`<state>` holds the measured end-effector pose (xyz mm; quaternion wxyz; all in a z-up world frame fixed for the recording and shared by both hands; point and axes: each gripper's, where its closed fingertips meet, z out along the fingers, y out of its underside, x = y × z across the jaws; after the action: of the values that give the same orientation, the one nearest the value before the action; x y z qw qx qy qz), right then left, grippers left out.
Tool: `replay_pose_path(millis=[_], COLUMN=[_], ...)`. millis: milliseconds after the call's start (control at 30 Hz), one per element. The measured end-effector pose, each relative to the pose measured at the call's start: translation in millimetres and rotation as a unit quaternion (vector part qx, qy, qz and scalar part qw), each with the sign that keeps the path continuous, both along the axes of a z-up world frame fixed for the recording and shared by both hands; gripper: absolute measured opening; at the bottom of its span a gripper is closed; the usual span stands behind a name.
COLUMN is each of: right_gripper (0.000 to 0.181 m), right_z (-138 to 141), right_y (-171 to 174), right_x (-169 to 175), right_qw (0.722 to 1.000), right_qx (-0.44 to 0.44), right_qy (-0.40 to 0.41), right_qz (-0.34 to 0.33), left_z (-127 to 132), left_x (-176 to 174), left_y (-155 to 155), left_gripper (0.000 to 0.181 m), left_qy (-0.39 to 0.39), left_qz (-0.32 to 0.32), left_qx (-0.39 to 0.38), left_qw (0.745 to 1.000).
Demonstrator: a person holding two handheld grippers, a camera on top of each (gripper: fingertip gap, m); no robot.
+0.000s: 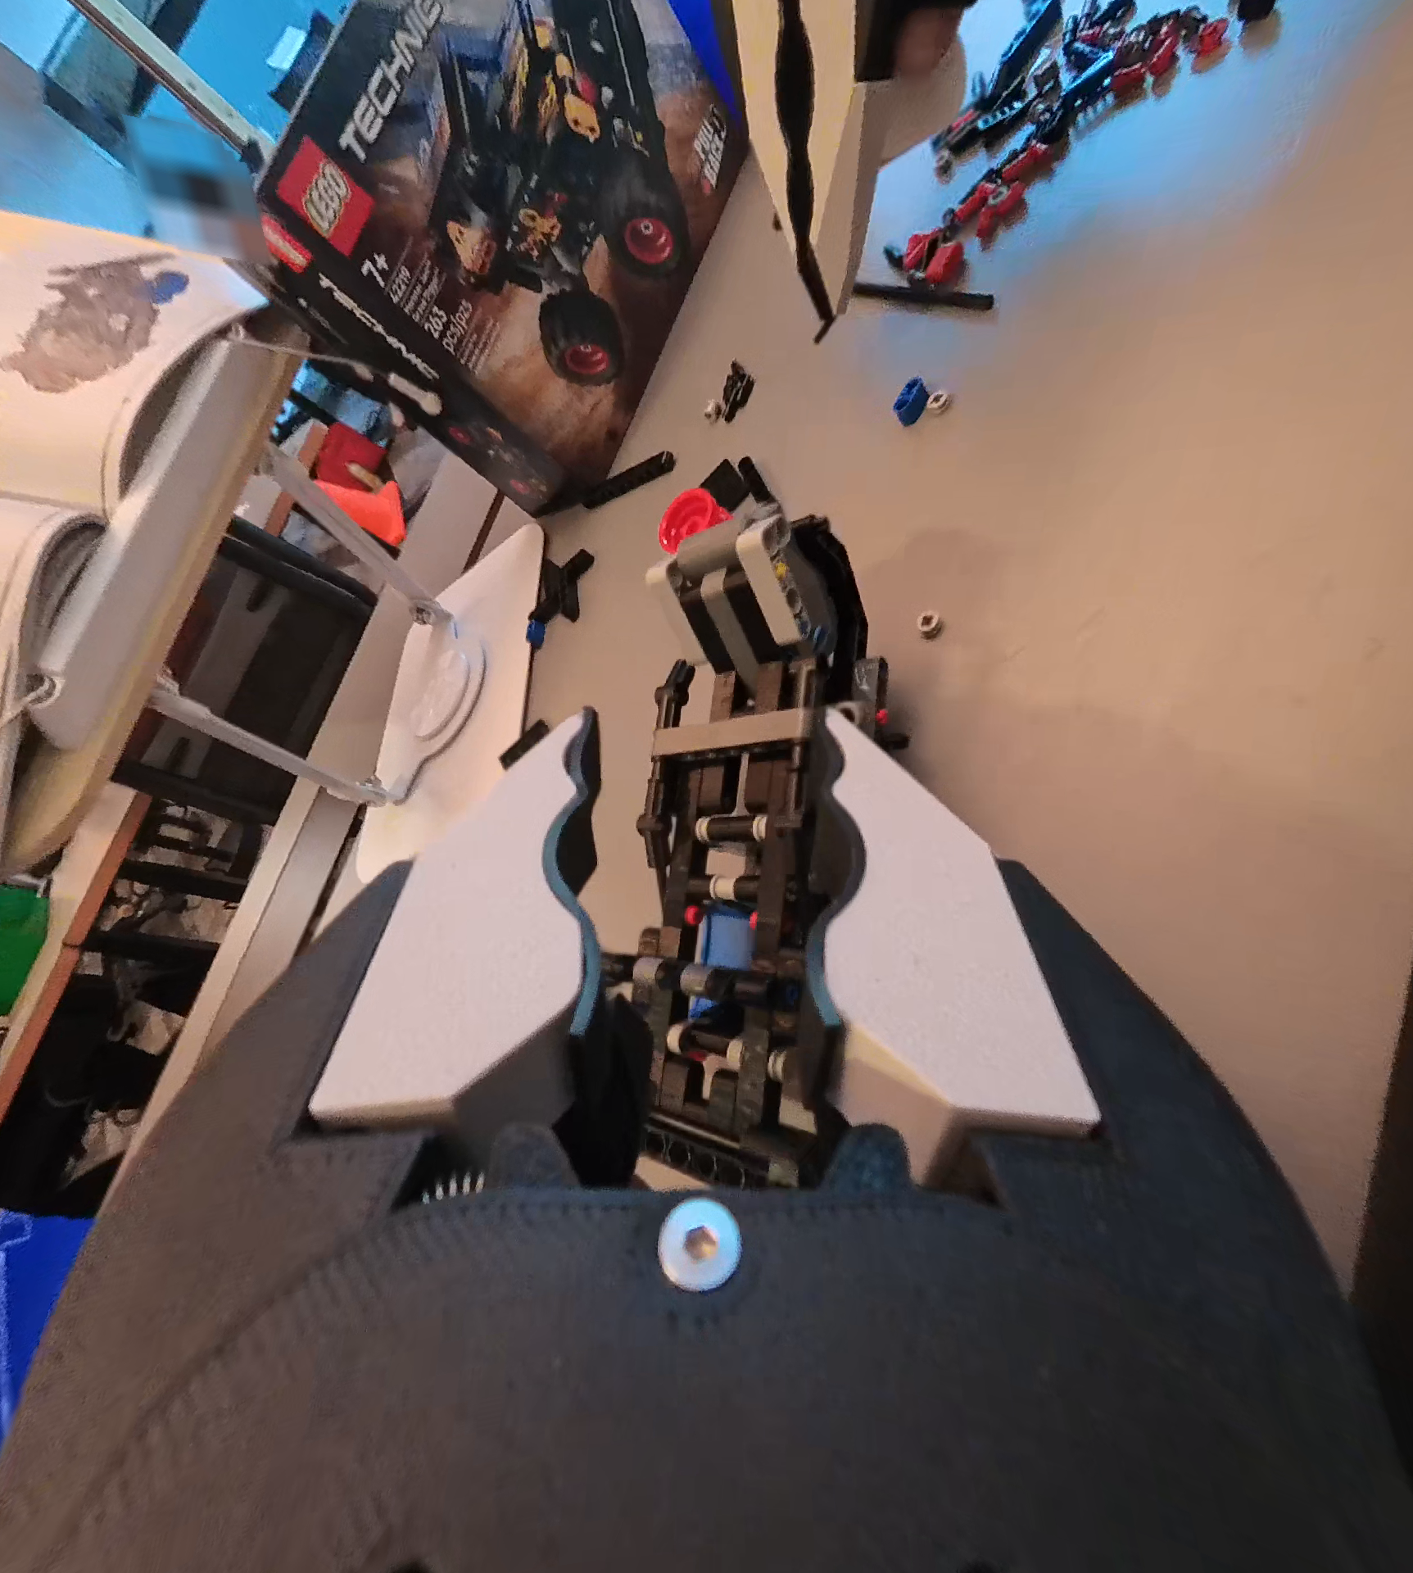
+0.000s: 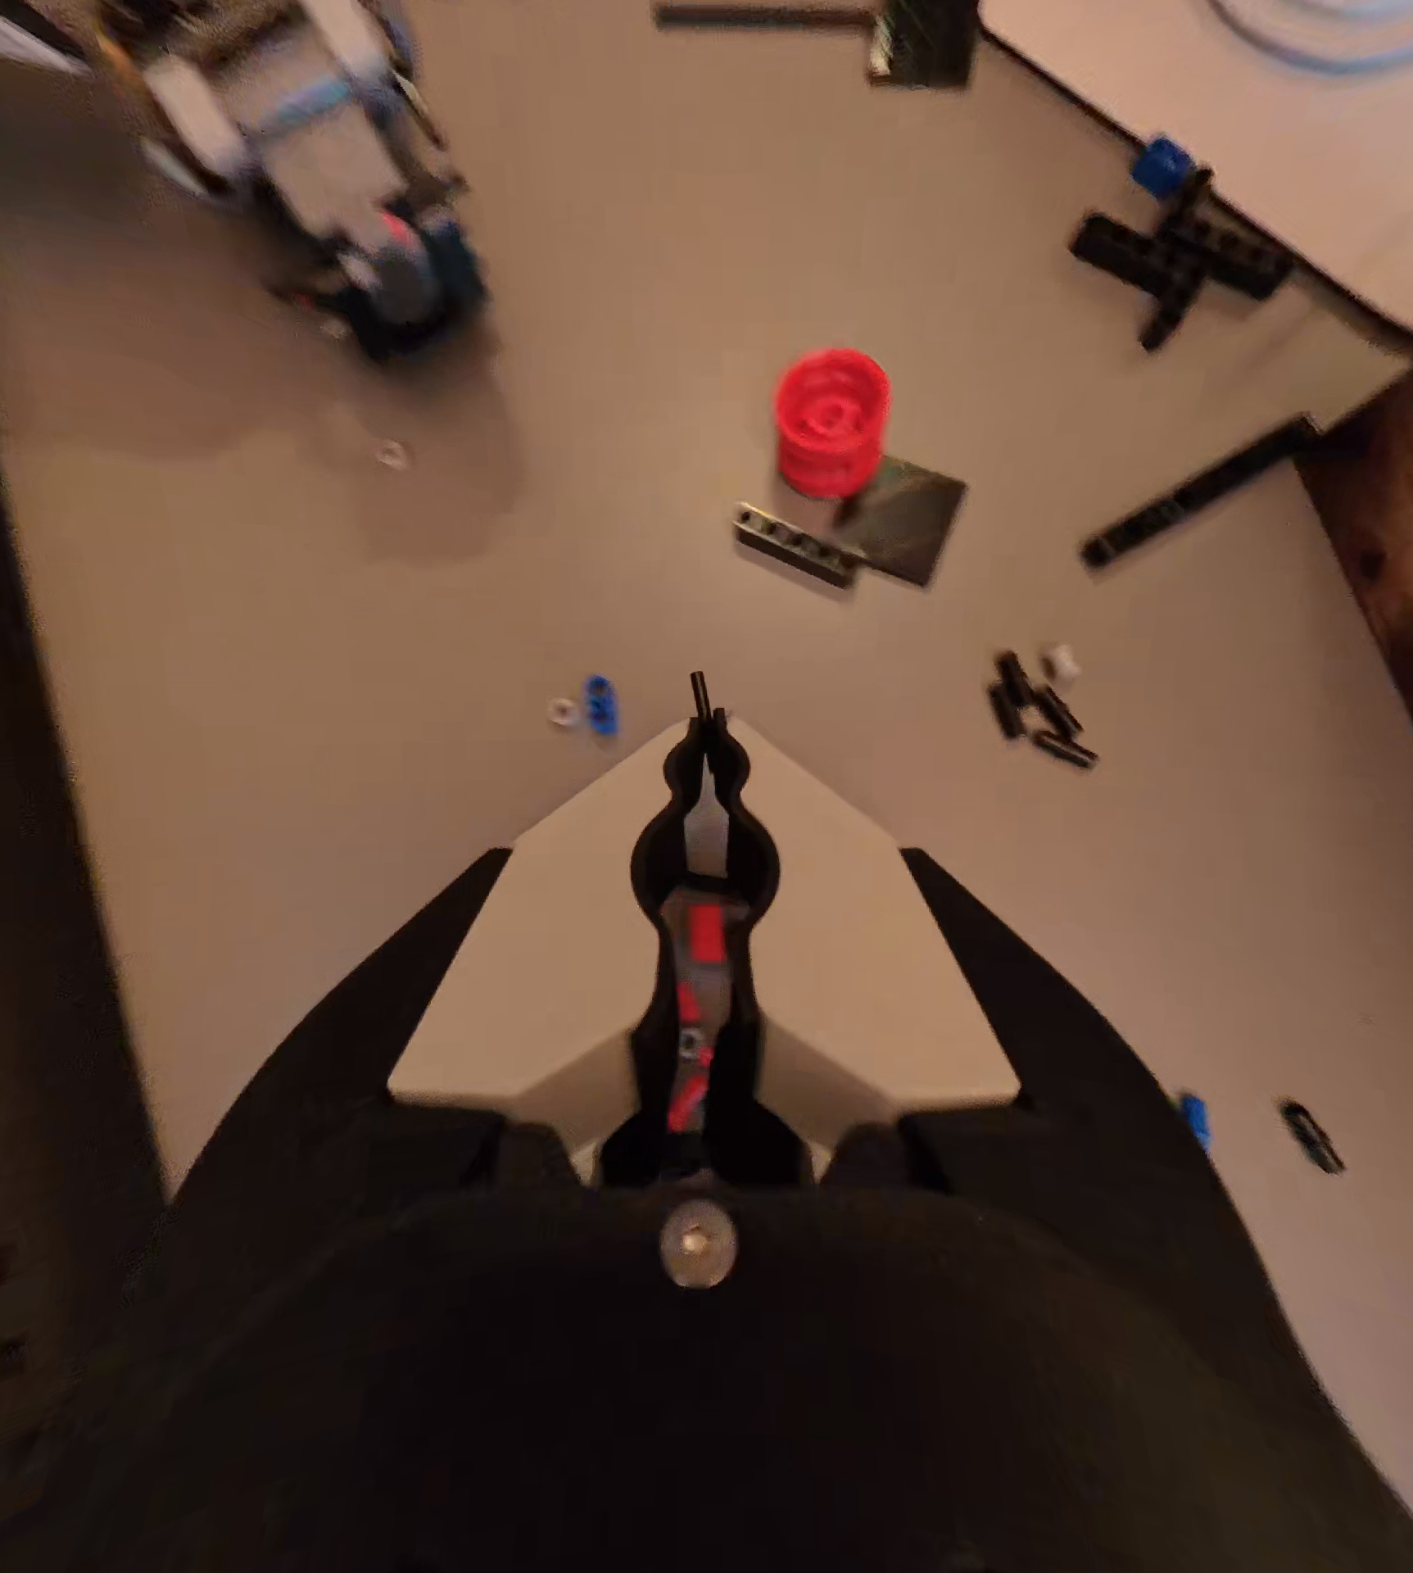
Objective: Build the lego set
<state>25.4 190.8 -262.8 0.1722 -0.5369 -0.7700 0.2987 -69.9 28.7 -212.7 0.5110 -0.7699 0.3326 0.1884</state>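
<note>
Left gripper point(image 1: 711, 740): pale grey jaws part-open around the black-and-grey plastic beam chassis point(image 1: 728, 894), flanks seemingly pressed against both inner faces; judged held. The chassis sits centre frame in the left wrist view, long axis running 6 to 12 o'clock, with its grey-and-black block end point(image 1: 732, 596) pointing away toward 12, over the beige table point(image 1: 1154, 681).

Right gripper point(image 2: 707, 732): jaws nearly closed, pinching a thin black plastic pin point(image 2: 698, 694) that sticks out of the tips toward 12 o'clock.

Handling, judged: the chassis is light and stiff, but its press-fit joints may pop under twisting. Best held across the side beams mid-length. The pin is tiny and slick, and could easily rotate in the pinch.

Red plastic wheel hub point(image 2: 830, 421) lies on the table at 1 o'clock of the right gripper; printed cardboard set box point(image 1: 507, 230) at 11 o'clock in the left wrist view.
</note>
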Motion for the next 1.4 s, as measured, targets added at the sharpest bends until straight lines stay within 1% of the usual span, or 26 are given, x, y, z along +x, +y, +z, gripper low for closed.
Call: replay_pose_path(millis=[133, 233, 367, 500, 667, 800, 900, 1000, 1067, 1167, 1267, 1333, 1400], right_gripper=[0.0, 0.0, 0.0, 0.0, 0.0, 0.0, 0.0, 0.0, 0.003, 0.006, 0.003, 0.001, 0.001], right_z=[23.9, 40.4, 47.4, 48.3, 47.2, 43.7, 44.1, 47.1, 47.2, 44.7, 41.8, 39.1, 38.6], right_y=[-48.3, -84.9, -127.2, -152.2, -162.4, -165.3, -165.4, -164.7, -162.7, -160.4, -161.9, -162.4, -163.4], right_x=[2.4, 2.3, 2.3, -0.1, -1.7, -1.3, -2.7, -4.1, -4.5, -5.5, -7.6, -8.6, -9.9], right_qw=[0.998, 0.992, 0.983, 0.977, 0.973, 0.973, 0.973, 0.972, 0.975, 0.978, 0.977, 0.976, 0.975], right_qx=[-0.038, -0.087, -0.133, -0.163, -0.178, -0.176, -0.178, -0.172, -0.136, -0.057, -0.003, 0.021, 0.029], right_qy=[0.036, 0.06, 0.069, 0.071, 0.066, 0.055, 0.055, 0.071, 0.091, 0.112, 0.12, 0.119, 0.122], right_qz=[0.037, 0.065, 0.102, 0.122, 0.132, 0.138, 0.137, 0.142, 0.151, 0.166, 0.177, 0.181, 0.181], left_z=[6.4, 10.3, 8.4, -3.0, -6.7, -5.2, -7.4, -5.7, -4.1, -4.5, -5.5, -7.9, -8.4], left_x=[19.7, 41.7, 73.9, 90.7, 95.3, 97.0, 96.3, 94.8, 94.1, 91.5, 92.3, 90.7, 88.9], left_y=[1.0, 0.7, 1.4, 2.7, 3.7, 3.7, 2.3, 2.2, 1.9, 1.5, 1.9, 1.9, 1.4], left_gripper=[0.045, 0.042, 0.039, 0.03, 0.022, 0.004, 0.001, 0.001, 0.001, 0.001, 0.001, 0.001, 0.001], left_qy=[0.031, 0.061, 0.077, 0.107, 0.122, 0.131, 0.129, 0.108, 0.077, 0.051, 0.031, 0.031, 0.013], left_qz=[-0.015, -0.036, -0.066, -0.083, -0.089, -0.09, -0.094, -0.093, -0.091, -0.088, -0.087, -0.085, -0.081], left_qx=[0.019, 0.034, 0.041, 0.033, 0.034, 0.043, 0.035, 0.033, 0.025, 0.013, 0.002, -0.007, -0.014], left_qw=[0.999, 0.997, 0.994, 0.99, 0.988, 0.986, 0.987, 0.989, 0.992, 0.995, 0.996, 0.996, 0.997])
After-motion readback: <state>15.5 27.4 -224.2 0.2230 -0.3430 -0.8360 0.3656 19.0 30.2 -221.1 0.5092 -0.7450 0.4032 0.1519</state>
